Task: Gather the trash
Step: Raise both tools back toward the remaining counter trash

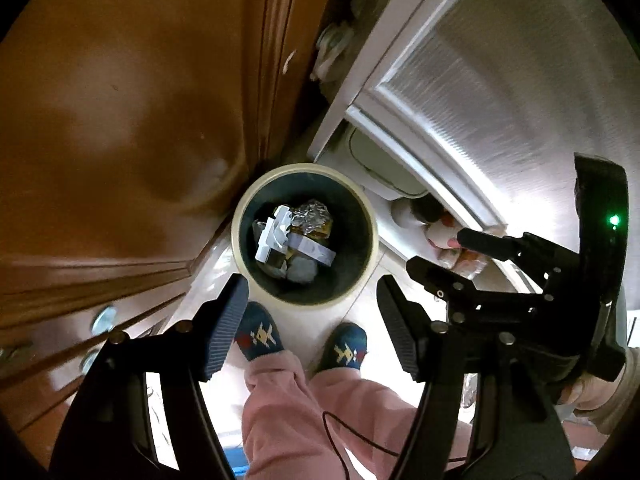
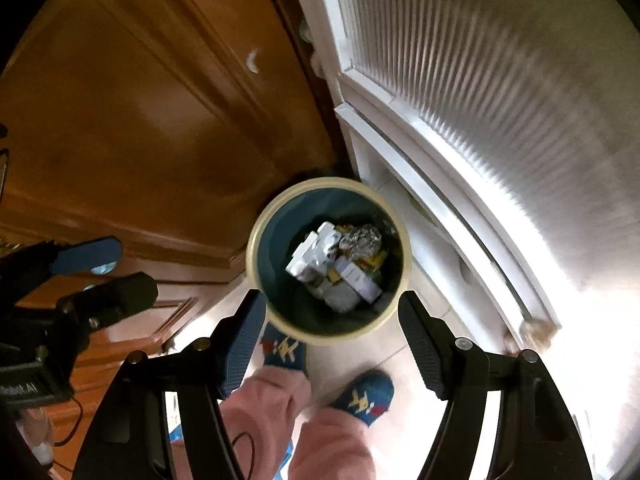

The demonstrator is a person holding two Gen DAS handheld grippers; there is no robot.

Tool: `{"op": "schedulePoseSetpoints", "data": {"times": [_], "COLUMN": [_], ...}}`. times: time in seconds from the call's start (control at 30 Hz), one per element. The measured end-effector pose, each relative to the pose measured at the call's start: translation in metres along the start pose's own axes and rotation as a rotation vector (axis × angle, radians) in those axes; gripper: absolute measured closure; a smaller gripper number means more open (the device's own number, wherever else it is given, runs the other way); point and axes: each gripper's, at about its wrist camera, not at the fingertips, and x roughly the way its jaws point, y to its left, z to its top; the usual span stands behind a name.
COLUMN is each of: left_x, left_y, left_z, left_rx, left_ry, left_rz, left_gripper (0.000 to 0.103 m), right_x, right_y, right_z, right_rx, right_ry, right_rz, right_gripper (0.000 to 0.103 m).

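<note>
- Both the left gripper (image 1: 312,322) and right gripper (image 2: 332,338) hang with jaws spread, nothing between them.
- The trash bin (image 1: 240,216) (part full) sits just beyond the fingertips, below; keep drops centred over its mouth.

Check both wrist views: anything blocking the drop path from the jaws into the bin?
Nothing visible. The bin sits open-topped on the floor below the left gripper and right gripper; both jaws stand apart, empty. The trash lies low inside.
</note>
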Motion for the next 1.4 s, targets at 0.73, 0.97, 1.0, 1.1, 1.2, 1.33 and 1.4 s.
{"op": "schedulePoseSetpoints", "data": {"times": [0.73, 0.97, 1.0, 1.1, 1.2, 1.33, 1.4], "left_x": [-0.300, -0.376, -0.385, -0.412, -0.439, -0.455, -0.455], "left_y": [-0.117, -0.135, -0.138, -0.140, -0.143, -0.135, -0.126], "left_z": [0.048, 0.078, 0.084, 0.094, 0.107, 0.126, 0.137], "left_rx": [0.124, 0.221, 0.234, 0.261, 0.277, 0.290, 0.282], "left_ry": [-0.310, -0.395, -0.407, -0.440, -0.470, -0.512, -0.516], "left_rz": [-0.076, -0.056, -0.061, -0.083, -0.097, -0.081, -0.076], "left_gripper": [0.039, 0.039, 0.039, 0.039, 0.039, 0.039, 0.039], "right_x": [-0.329, -0.402, -0.409, -0.435, -0.466, -0.498, -0.506], "right_y": [0.042, 0.048, 0.049, 0.051, 0.055, 0.066, 0.072], "right_z": [0.013, 0.032, 0.035, 0.048, 0.063, 0.083, 0.095], "right_rx": [-0.086, -0.032, -0.025, -0.003, 0.011, 0.008, 0.000], "right_ry": [-0.341, -0.491, -0.507, -0.560, -0.608, -0.679, -0.702], "right_rz": [0.055, 0.023, 0.017, 0.001, -0.012, -0.061, -0.089], "right_gripper": [0.032, 0.032, 0.032, 0.032, 0.032, 0.032, 0.032]}}
